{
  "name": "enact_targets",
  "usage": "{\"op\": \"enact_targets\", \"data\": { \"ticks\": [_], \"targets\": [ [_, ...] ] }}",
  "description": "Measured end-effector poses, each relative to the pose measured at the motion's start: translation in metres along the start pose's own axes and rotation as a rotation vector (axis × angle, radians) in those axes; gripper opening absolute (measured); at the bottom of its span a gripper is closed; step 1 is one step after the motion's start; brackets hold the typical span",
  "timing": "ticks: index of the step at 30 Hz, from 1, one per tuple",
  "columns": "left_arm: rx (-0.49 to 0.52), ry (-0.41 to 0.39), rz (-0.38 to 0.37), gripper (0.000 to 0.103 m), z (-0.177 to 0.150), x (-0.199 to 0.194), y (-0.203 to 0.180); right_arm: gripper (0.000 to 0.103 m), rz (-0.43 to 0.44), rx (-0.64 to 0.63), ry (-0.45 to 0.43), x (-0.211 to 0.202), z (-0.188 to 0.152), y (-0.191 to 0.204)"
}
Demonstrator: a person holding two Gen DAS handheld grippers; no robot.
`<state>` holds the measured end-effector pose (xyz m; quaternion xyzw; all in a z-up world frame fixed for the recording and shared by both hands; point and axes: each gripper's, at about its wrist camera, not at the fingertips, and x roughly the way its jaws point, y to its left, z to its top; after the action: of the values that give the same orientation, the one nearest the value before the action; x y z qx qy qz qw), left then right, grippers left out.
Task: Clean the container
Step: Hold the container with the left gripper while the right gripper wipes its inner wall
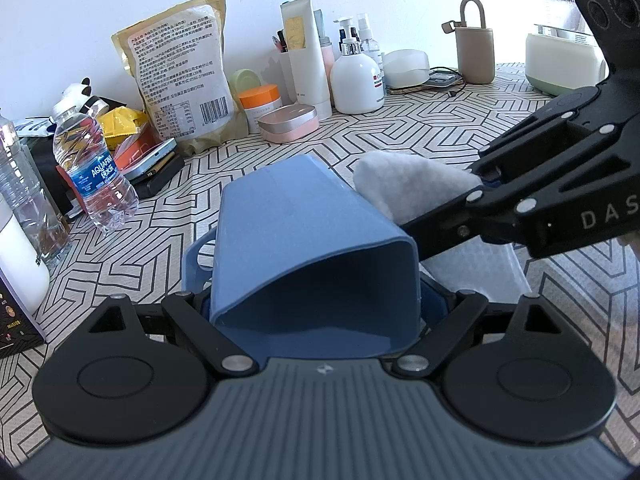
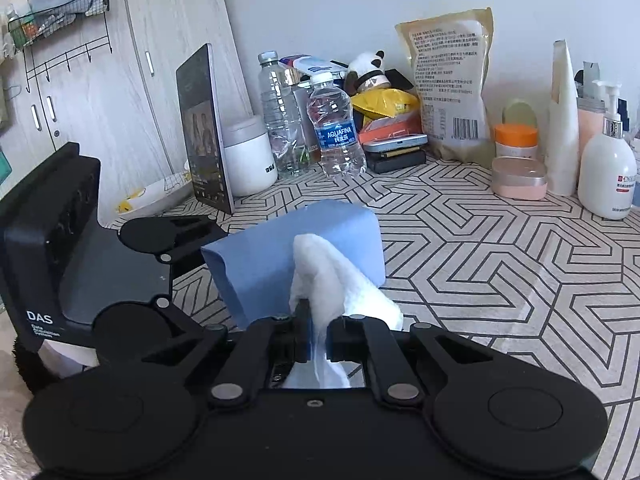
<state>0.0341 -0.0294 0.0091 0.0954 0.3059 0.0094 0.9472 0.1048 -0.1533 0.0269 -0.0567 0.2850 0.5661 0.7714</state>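
Observation:
A blue plastic container (image 1: 292,216) lies tilted on its side, its open mouth facing the left wrist camera. My left gripper (image 1: 316,310) is shut on it near the rim, one finger on each side wall. My right gripper (image 1: 480,192) reaches in from the right, shut on a white wipe (image 1: 400,180) that rests against the container's outer right wall. In the right wrist view the wipe (image 2: 324,276) bunches up between the fingers of my right gripper (image 2: 318,320) and touches the blue container (image 2: 264,256) just ahead. The container's inside is shadowed.
The patterned table cover (image 2: 480,260) stretches to the right. Along the wall stand a water bottle (image 1: 94,172), a food bag (image 1: 180,76), a pump bottle (image 1: 356,76) and a pink case (image 1: 288,122). A tablet (image 2: 204,128) leans at the left. A clear packet (image 1: 480,268) lies under the right gripper.

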Motion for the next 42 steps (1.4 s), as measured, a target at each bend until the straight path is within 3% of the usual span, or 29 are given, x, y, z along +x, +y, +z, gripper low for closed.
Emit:
{"op": "enact_targets", "data": {
  "ticks": [5, 21, 32, 39, 42],
  "targets": [
    [-0.001, 0.000, 0.000, 0.090, 0.000, 0.000, 0.000, 0.011, -0.022, -0.015, 0.034, 0.007, -0.002, 0.002],
    [-0.001, 0.001, 0.001, 0.090, 0.000, 0.000, 0.001, 0.011, 0.017, 0.007, -0.053, -0.008, 0.004, 0.000],
    [-0.001, 0.001, 0.001, 0.090, 0.000, 0.000, 0.001, 0.011, -0.026, -0.018, 0.020, 0.005, 0.001, 0.002],
    [-0.001, 0.001, 0.001, 0.090, 0.000, 0.000, 0.001, 0.011, 0.047, 0.013, -0.074, -0.014, 0.004, 0.000],
    [-0.001, 0.001, 0.001, 0.090, 0.000, 0.000, 0.001, 0.011, 0.020, 0.001, -0.039, -0.007, 0.003, 0.001]
  ]
}}
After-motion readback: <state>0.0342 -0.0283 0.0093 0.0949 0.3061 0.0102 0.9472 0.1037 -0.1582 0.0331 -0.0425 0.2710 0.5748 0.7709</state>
